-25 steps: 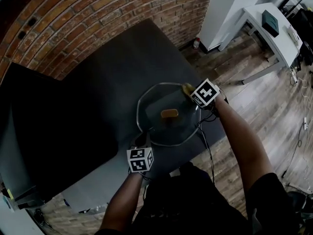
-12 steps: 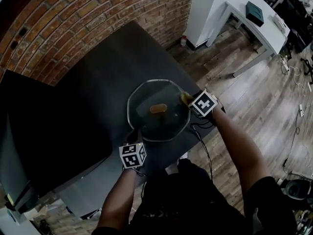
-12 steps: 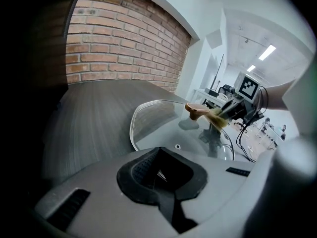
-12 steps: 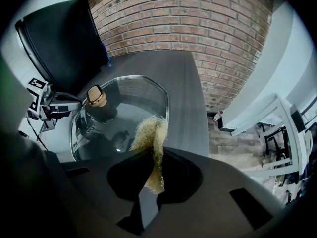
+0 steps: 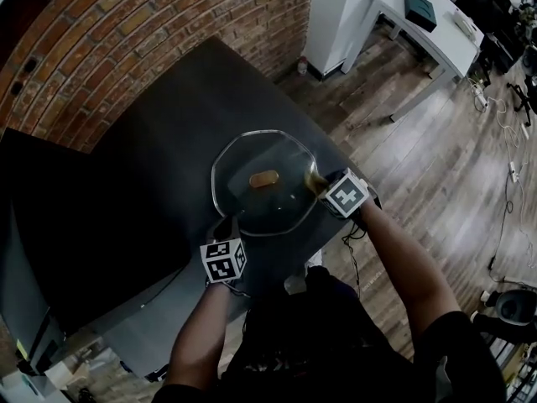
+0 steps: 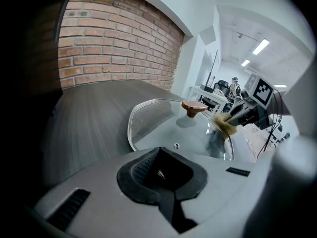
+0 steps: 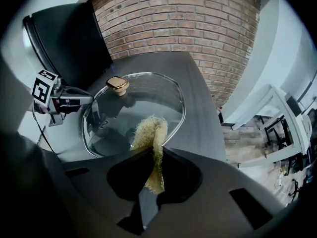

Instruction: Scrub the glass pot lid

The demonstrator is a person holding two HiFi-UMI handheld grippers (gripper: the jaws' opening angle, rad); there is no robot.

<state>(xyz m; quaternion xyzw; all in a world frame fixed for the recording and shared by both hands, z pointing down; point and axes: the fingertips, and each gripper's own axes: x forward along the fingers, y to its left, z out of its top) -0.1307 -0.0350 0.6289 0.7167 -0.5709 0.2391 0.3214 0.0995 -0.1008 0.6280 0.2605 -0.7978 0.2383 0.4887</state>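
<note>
A glass pot lid (image 5: pixel 252 206) with a tan knob (image 5: pixel 264 178) lies flat on a dark surface (image 5: pixel 159 133), in the middle of the head view. At its lower-left edge, the left gripper (image 5: pixel 225 227) has its fingers closed on the lid's rim. At the lid's right edge, the right gripper (image 5: pixel 321 188) has its fingers clamped on a yellow fibrous scrubber (image 7: pixel 150 132), whose free end touches the glass. A brick wall (image 5: pixel 126 32) fills the upper left.

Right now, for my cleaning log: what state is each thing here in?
Round glass pot lid with tan knob: lying on the dark table, knob up.
Yellow fibrous scrubber: pinched, its tip on the lid's glass.
Left gripper: shut on the lid's rim.
Right gripper: shut on the scrubber.
</note>
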